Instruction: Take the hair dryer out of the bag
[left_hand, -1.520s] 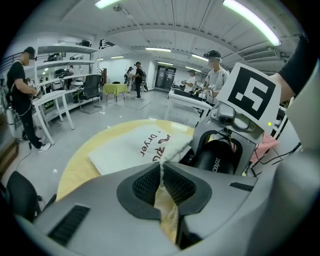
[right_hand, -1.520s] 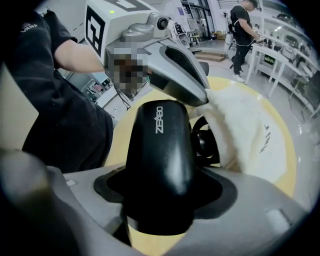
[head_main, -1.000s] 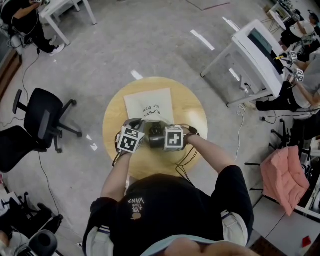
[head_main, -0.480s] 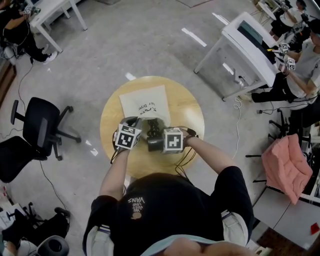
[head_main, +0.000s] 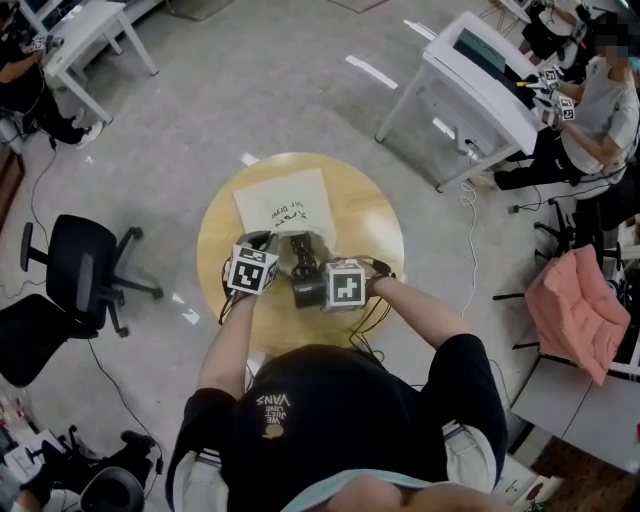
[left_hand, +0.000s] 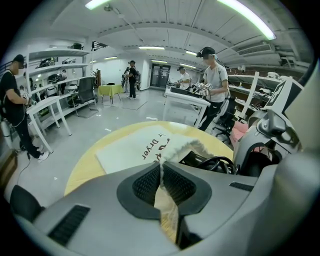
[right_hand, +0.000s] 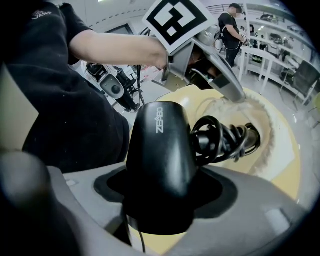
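Clamped on the glossy black hair dryer (right_hand: 160, 145), the right gripper (right_hand: 160, 202) has drawn it slightly further from the cream cloth bag (head_main: 283, 205) (cord-wrapped handle (right_hand: 225, 140) still at the mouth), whose rim the left gripper (left_hand: 162, 192) pinches, so it looks nearly out.

"ZEABO" on hair dryer (right_hand: 160, 150), "Dryer" on bag (left_hand: 131, 150)
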